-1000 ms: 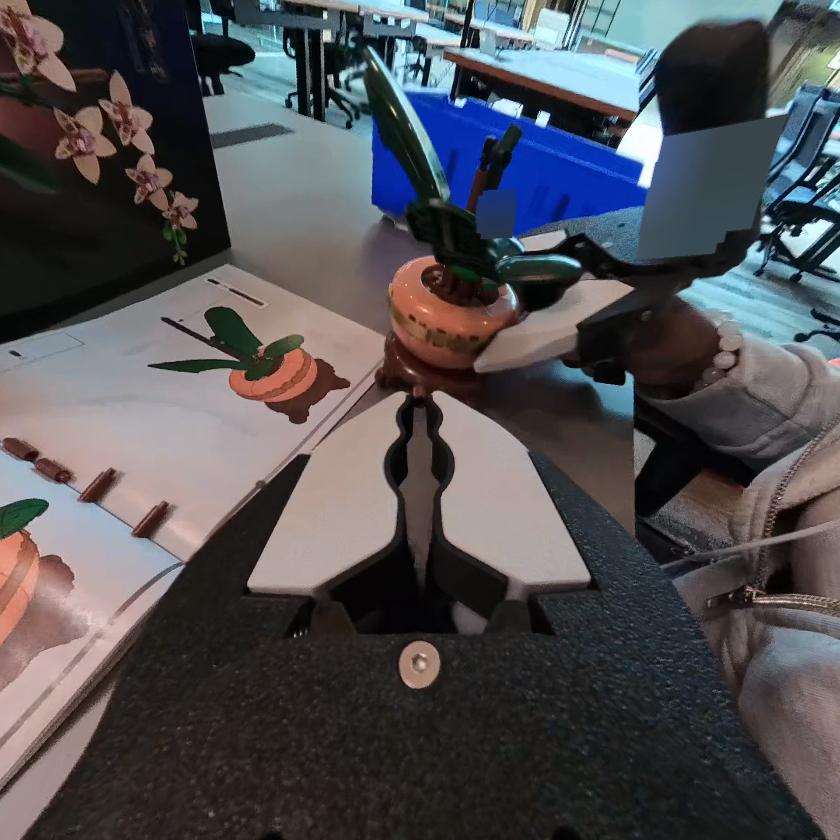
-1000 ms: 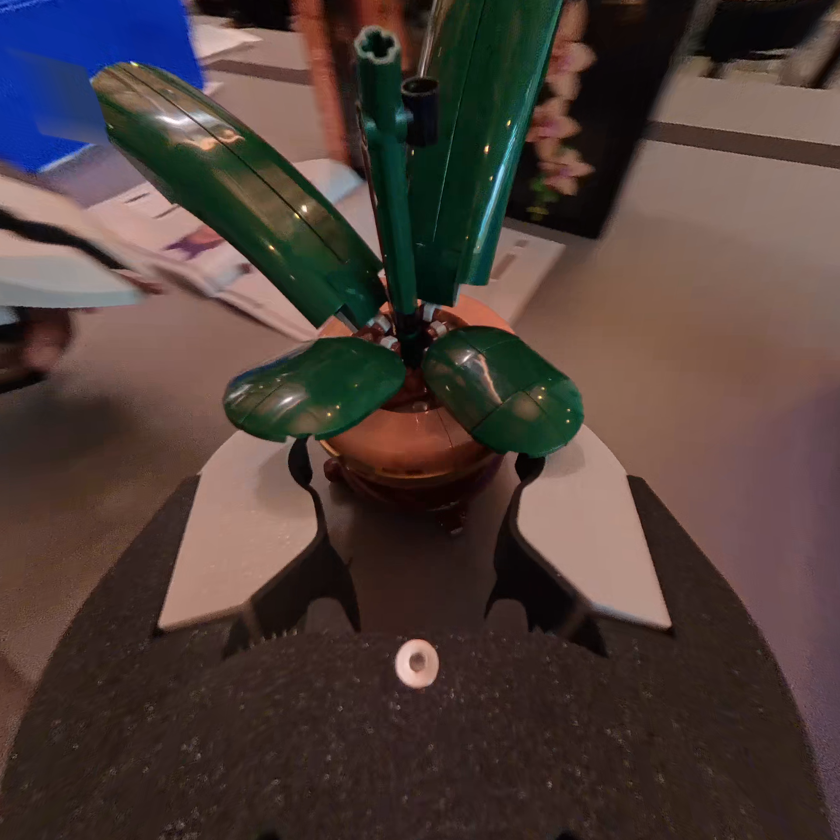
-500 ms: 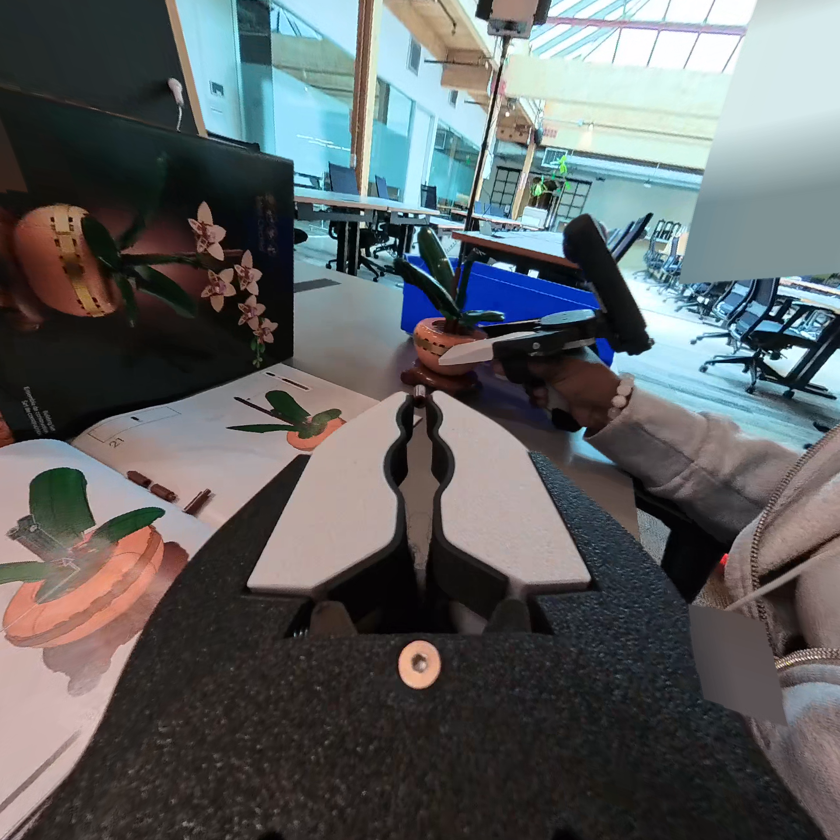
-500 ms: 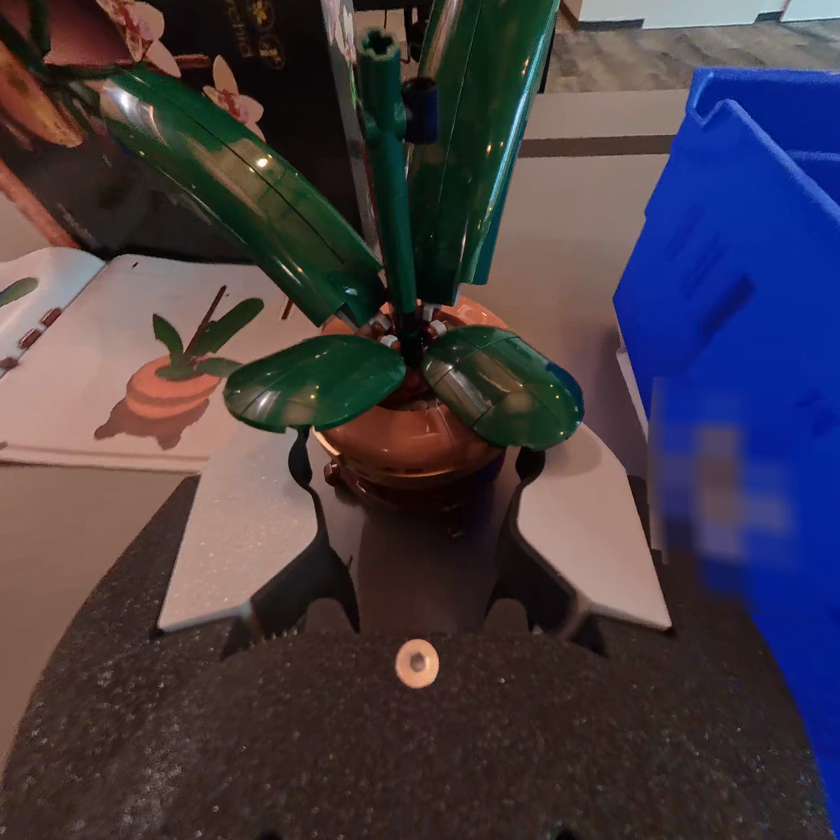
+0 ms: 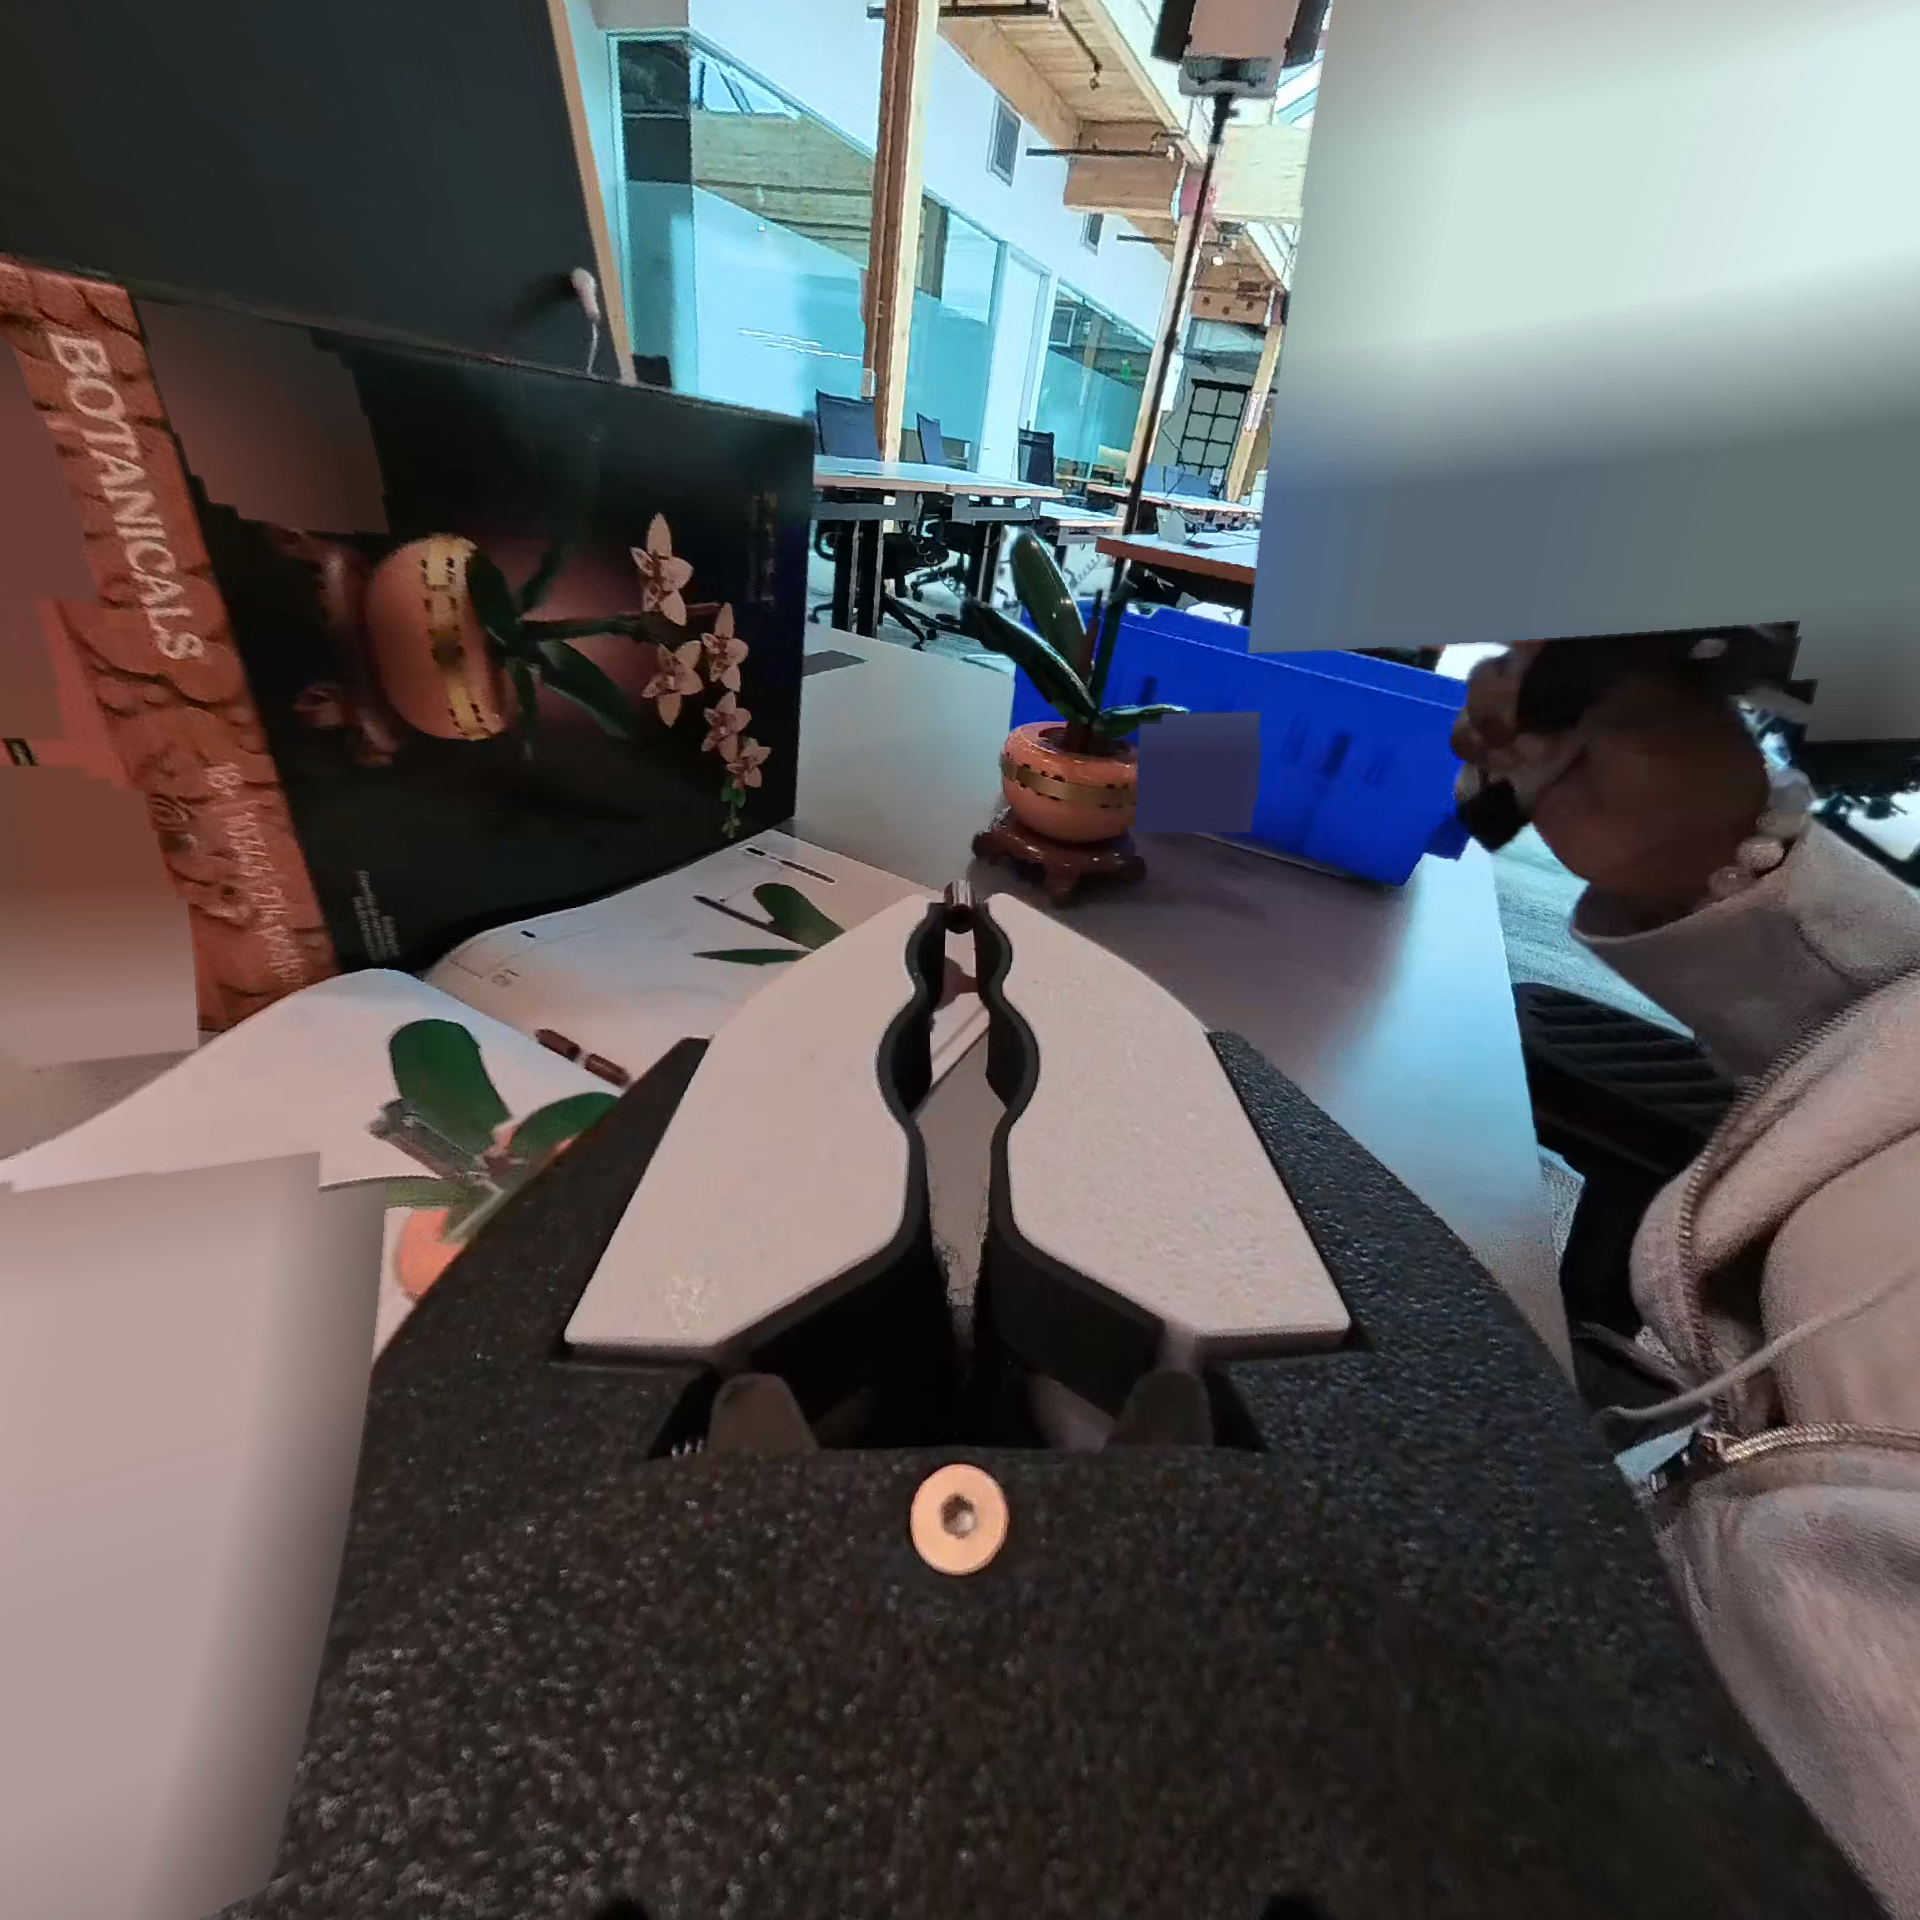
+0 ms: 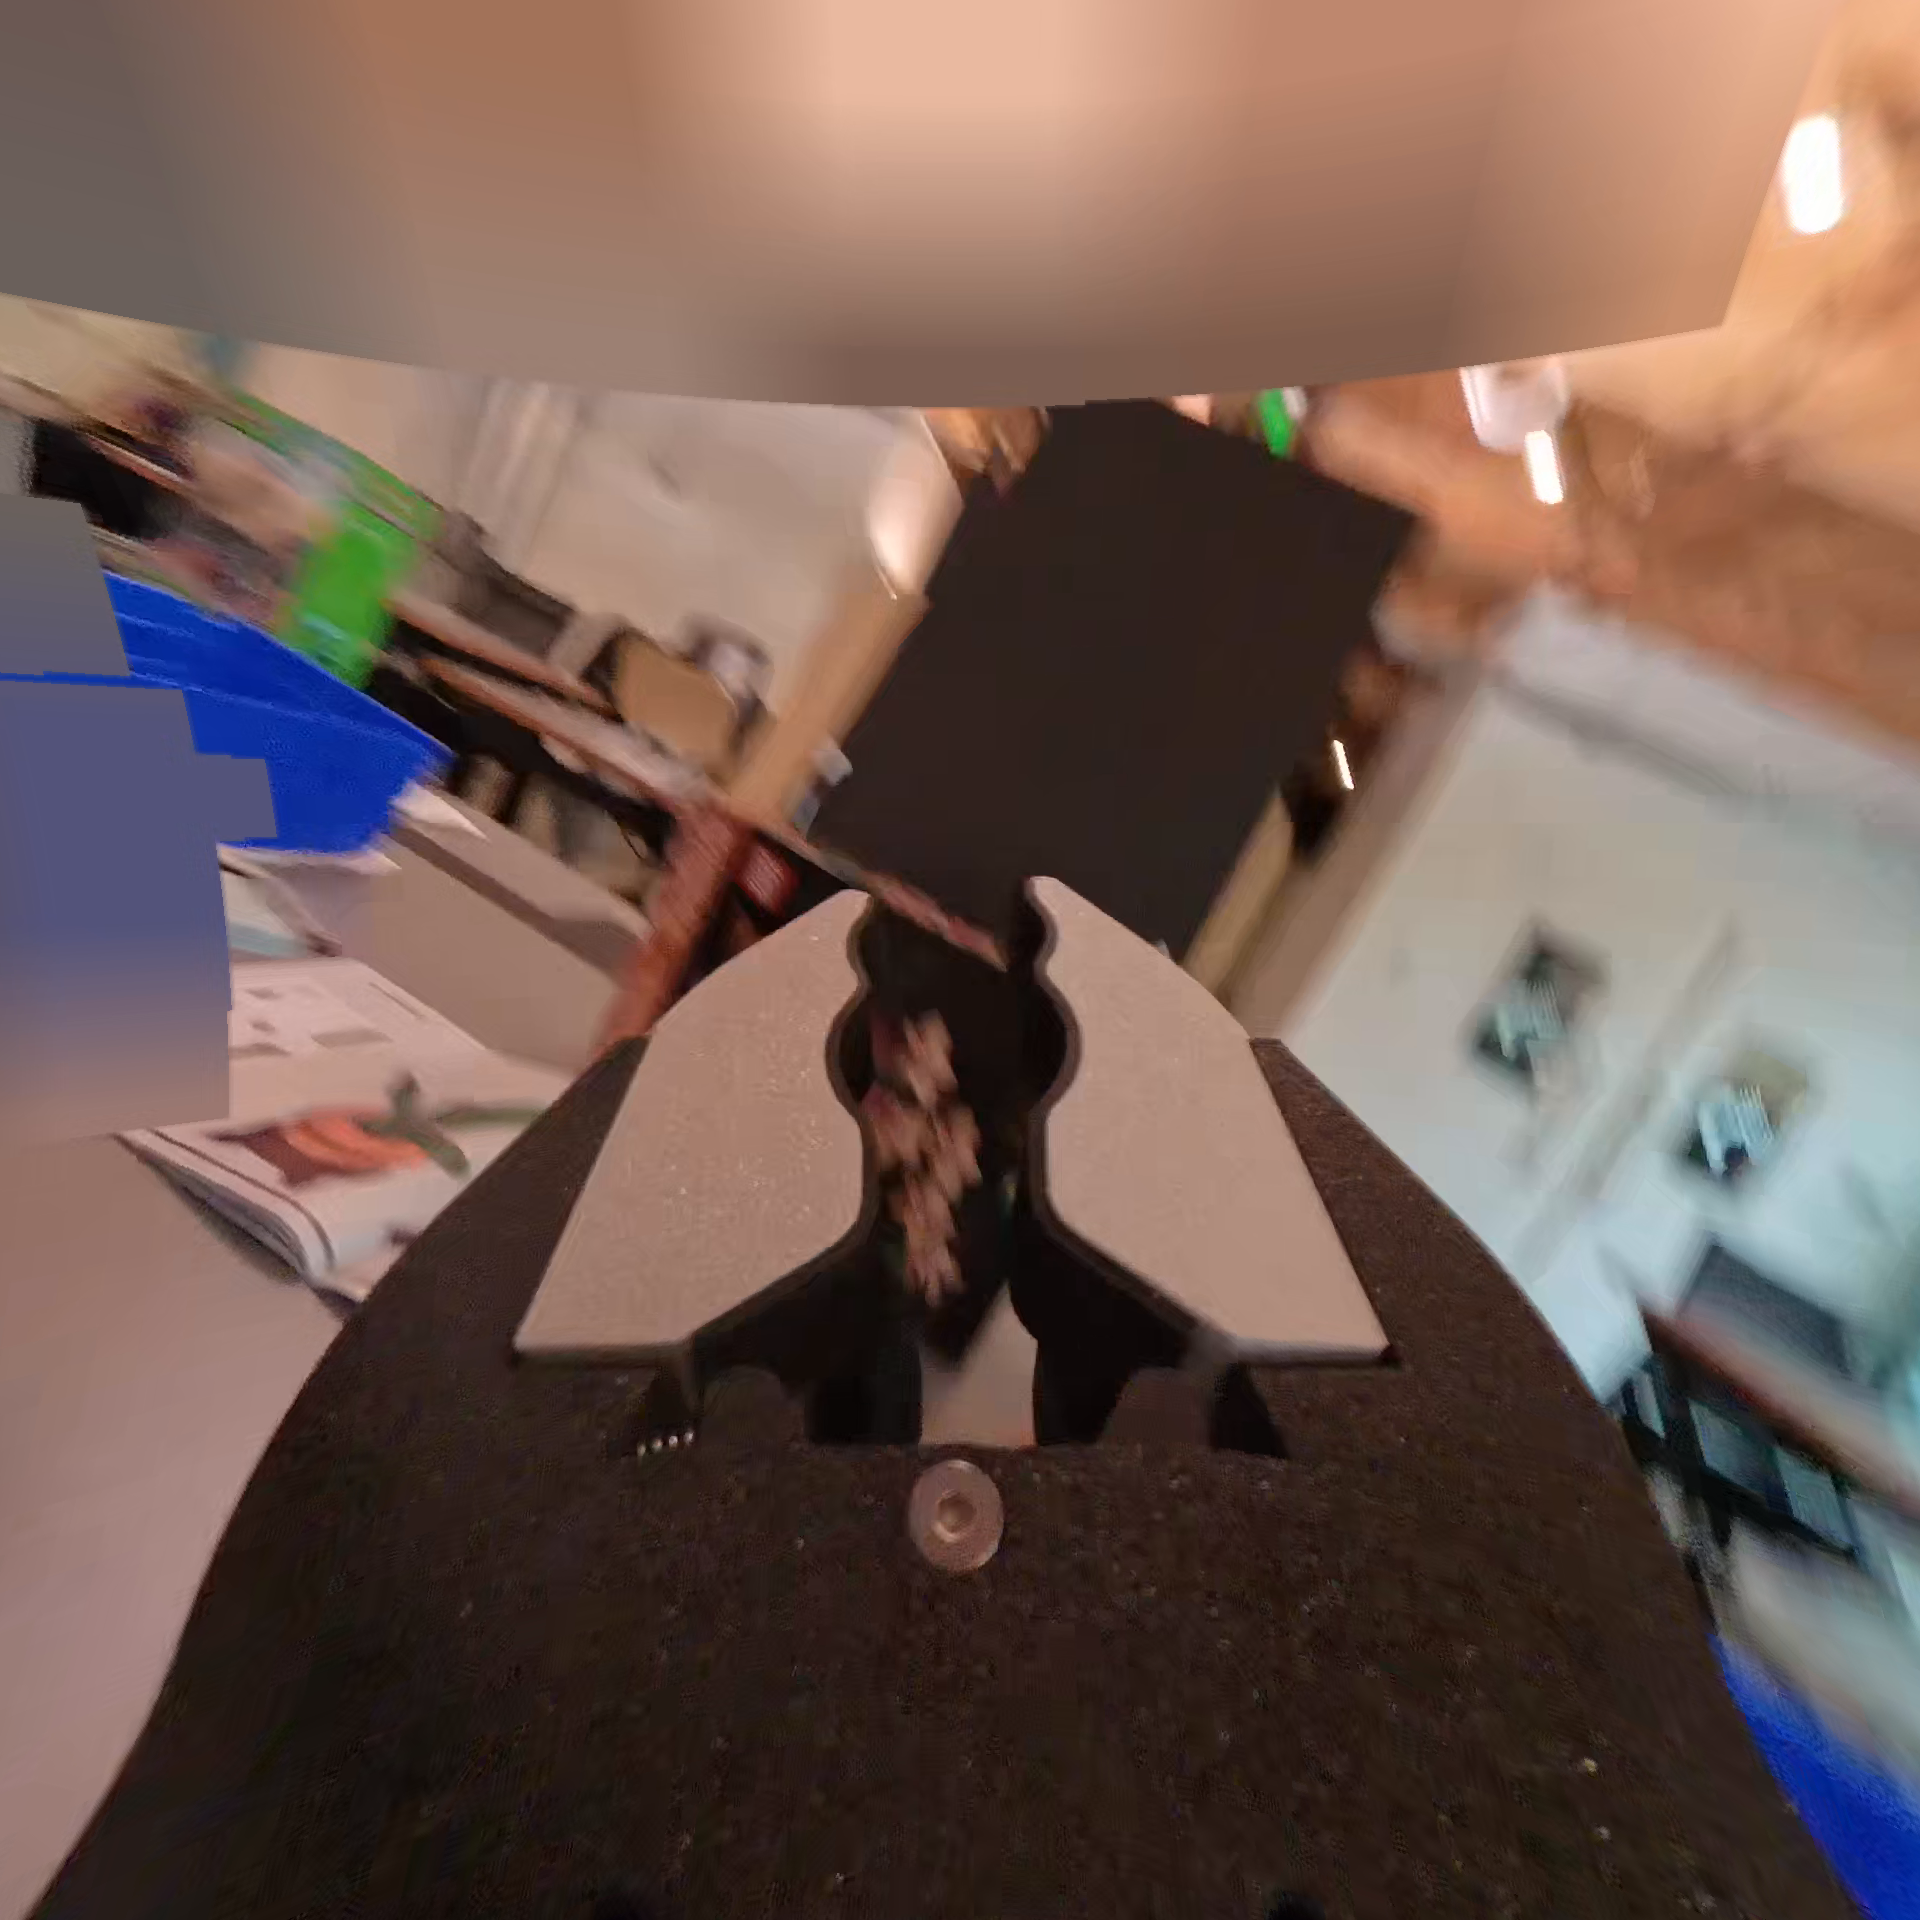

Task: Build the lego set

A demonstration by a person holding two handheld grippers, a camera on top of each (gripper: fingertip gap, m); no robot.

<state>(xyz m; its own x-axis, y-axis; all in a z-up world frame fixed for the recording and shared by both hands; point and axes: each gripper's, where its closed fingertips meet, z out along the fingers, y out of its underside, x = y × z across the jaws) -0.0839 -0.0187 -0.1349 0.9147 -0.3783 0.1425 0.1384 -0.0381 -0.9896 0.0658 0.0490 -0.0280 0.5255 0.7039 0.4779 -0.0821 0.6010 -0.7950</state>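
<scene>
The lego plant (image 5: 1070, 764), a peach pot on a brown base with green leaves, stands alone on the grey table (image 5: 1299, 987) by the blue bin (image 5: 1340, 748). My left gripper (image 5: 958, 925) is shut on a small dark brown piece (image 5: 958, 902) at its fingertips, held near the table, short of the plant. My right gripper (image 6: 948, 896) is lifted and tilted; its view is blurred. Its jaws stand a little apart with nothing between them. In the left wrist view only the hand (image 5: 1642, 769) that holds it shows at the right.
The open instruction booklet (image 5: 623, 966) lies at the left, with the dark set box (image 5: 499, 665) standing behind it. The booklet (image 6: 343, 1143) and blue bin (image 6: 301, 727) also show in the right wrist view. A person's grey sleeve (image 5: 1766, 1091) is at the right. One gripper's finger ends stand about 20 cm off the other's.
My right gripper has let go of the plant pot, lifted away and narrowed its jaws. The pot now stands by the blue bin. My left gripper has drawn back, still shut on the piece.
</scene>
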